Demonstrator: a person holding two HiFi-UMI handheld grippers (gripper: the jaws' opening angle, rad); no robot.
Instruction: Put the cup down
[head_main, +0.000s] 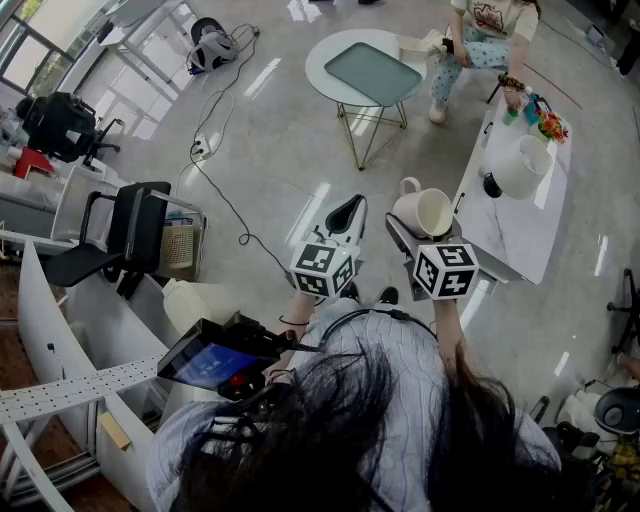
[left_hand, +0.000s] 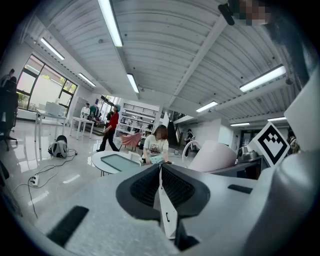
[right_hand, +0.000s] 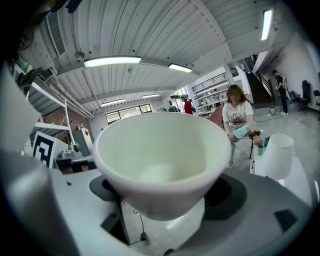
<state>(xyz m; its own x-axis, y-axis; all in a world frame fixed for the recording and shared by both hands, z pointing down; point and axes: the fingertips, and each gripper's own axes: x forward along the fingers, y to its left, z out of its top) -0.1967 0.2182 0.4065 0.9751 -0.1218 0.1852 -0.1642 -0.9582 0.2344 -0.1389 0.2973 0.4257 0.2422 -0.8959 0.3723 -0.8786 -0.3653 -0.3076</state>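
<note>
head view, left tongs (head_main: 348, 212): tips together, nothing in them, held over the floor beside the right pair
head view, right tongs (head_main: 412, 240): clamped on the white cup (head_main: 432, 212)
head view, cup: in the air, tipped on its side, mouth toward the person, handle on the far side; over the floor just beside the near edge of the long white surface (head_main: 520, 235), not on it
head view, surface: carries a white container (head_main: 520, 165) and small colourful items (head_main: 545, 122) at the far end
head view, background: round table (head_main: 340, 85) with a greenish tray (head_main: 372, 72), seated person (head_main: 485, 35) beside it, black chair (head_main: 125, 235) at the left, cables on the floor
left gripper view, tongs: ribbed pads meet in one line, no gap, nothing between
left gripper view, cup: seen at the right from the side, next to the right marker cube
right gripper view, tongs: spread wide, one pad on each side of the cup
right gripper view, cup: fills the centre, empty inside, mouth facing the camera, floor below
</note>
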